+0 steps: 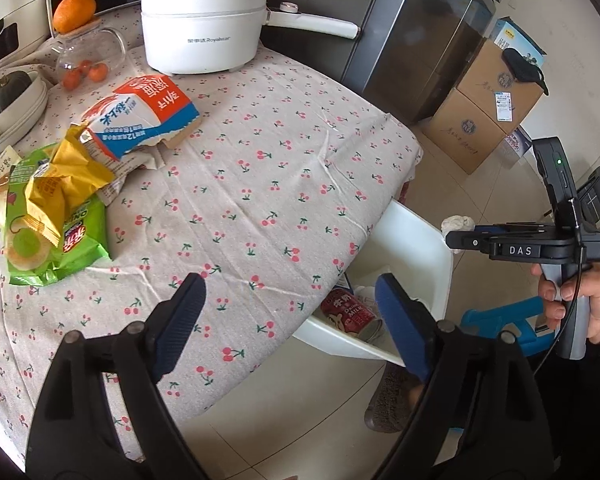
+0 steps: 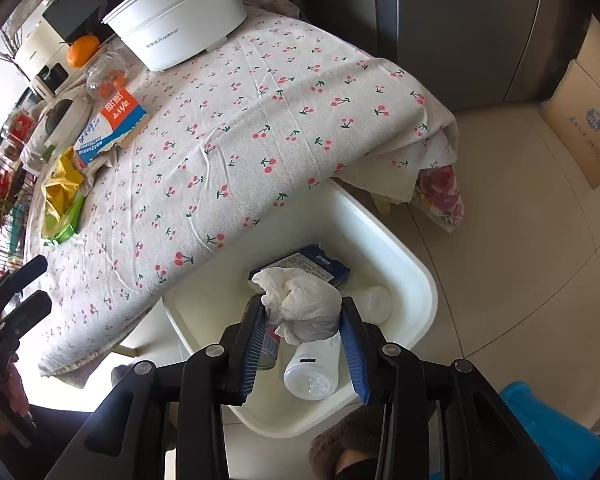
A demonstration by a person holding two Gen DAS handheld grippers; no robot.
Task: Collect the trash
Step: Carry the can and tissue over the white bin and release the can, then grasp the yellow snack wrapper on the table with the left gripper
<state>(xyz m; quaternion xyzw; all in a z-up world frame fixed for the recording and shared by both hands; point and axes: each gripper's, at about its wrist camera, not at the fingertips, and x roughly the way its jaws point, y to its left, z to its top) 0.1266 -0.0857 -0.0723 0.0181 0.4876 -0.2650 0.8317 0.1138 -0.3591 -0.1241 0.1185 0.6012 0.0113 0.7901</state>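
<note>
A person works over a surface [image 1: 284, 184] draped in a cherry-print cloth, a two-finger gripper in each hand, with a white bin [image 2: 416, 280] on the floor at its near right edge.

The right gripper [image 2: 302, 344] points steeply down above the bin. A crumpled white tissue [image 2: 300, 308] sits between its blue fingers [image 2: 354, 354]; the right finger lies against the wad, and the fingers stand partly open around it. Whether the left finger presses on it cannot be told. Below it in the bin lie a white plastic cup [image 2: 312, 372], a dark blue box [image 2: 300, 266] and a red can [image 1: 348, 312], the can lying on its side.

The left gripper [image 1: 288, 320] hangs over the near edge of the surface, its fingers [image 1: 180, 320] spread wide with nothing between them.

More trash waits at the far left of the surface: a green snack bag [image 1: 56, 248] with a yellow wrapper [image 1: 60, 184] on top, and just behind them a torn blue, white and orange carton [image 1: 140, 120]. Farther back stand a white electric pot [image 1: 204, 20] with its lid on, a glass jug [image 1: 88, 56] holding small orange fruit with an orange [image 1: 74, 12] on its lid, and a stack of white bowls [image 1: 20, 112] with a dark green squash in the top one.
</note>
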